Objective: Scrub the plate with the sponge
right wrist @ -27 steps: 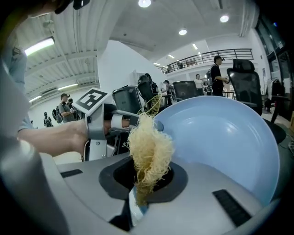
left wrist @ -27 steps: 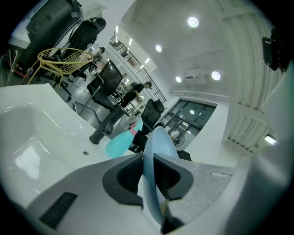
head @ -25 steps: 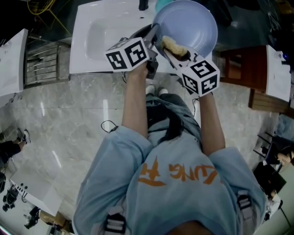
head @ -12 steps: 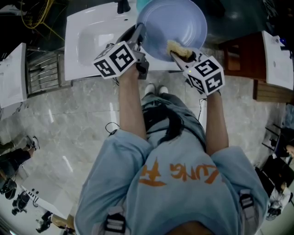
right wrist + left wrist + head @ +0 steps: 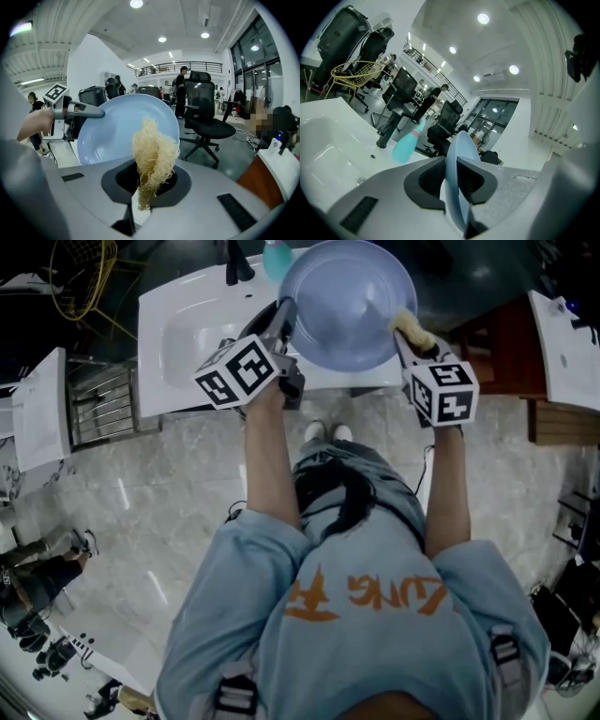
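White sink (image 5: 178, 334) lay beneath the pale-blue plate (image 5: 347, 301), left gripper (image 5: 283, 317) was clamped on the plate's left rim, right gripper (image 5: 405, 341) pinched the fibrous sponge (image 5: 413, 330) tight, at the plate's right rim.
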